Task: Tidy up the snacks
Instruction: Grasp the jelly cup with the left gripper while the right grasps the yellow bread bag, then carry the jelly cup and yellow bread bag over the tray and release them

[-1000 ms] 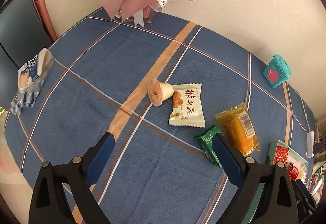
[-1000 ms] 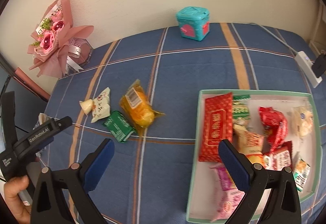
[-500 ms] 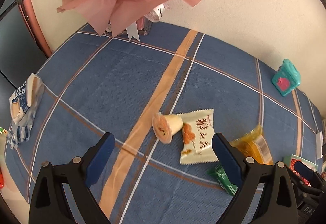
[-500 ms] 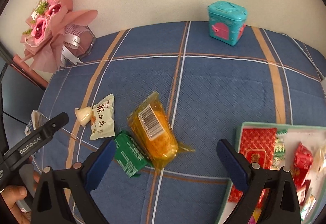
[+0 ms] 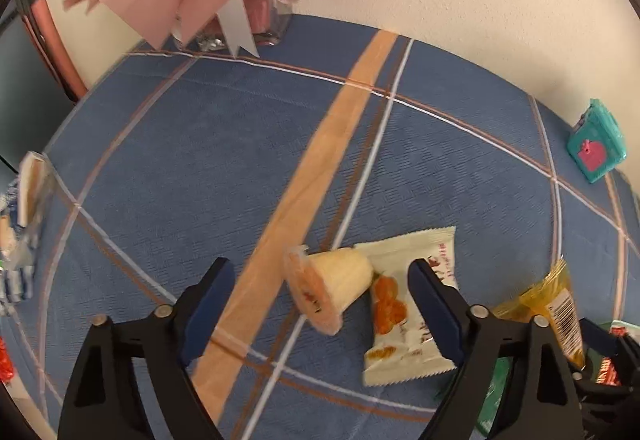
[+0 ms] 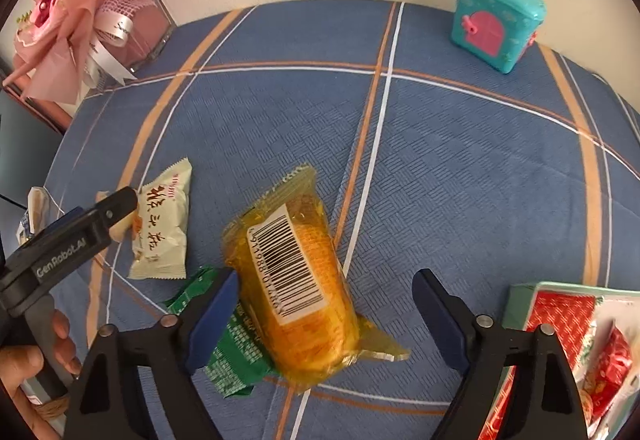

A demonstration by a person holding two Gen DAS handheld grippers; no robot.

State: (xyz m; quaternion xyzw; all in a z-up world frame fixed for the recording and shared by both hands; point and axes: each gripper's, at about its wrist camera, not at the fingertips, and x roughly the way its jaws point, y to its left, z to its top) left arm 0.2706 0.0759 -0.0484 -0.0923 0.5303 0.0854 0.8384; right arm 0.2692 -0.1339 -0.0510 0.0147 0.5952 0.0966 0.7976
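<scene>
The yellow snack pack (image 6: 298, 276) with the barcode label lies on the blue plaid tablecloth (image 6: 460, 168), between the blue pads of the right gripper (image 6: 324, 316). That gripper points steeply down; its jaws are closing but wide apart, and the pads do not press on the pack. Tucked under the pack's left side is a green packet (image 6: 228, 344). Left of the pack lie a white packet (image 6: 162, 228) and, touching it, a small jelly cup (image 5: 330, 286) on its side. The left gripper (image 5: 320, 312) tilts down over the cup, jaws closing, pads clear of it; a hand (image 6: 24, 372) grips its handle. Right of the pack, a tray (image 6: 516, 304) holds red snacks.
</scene>
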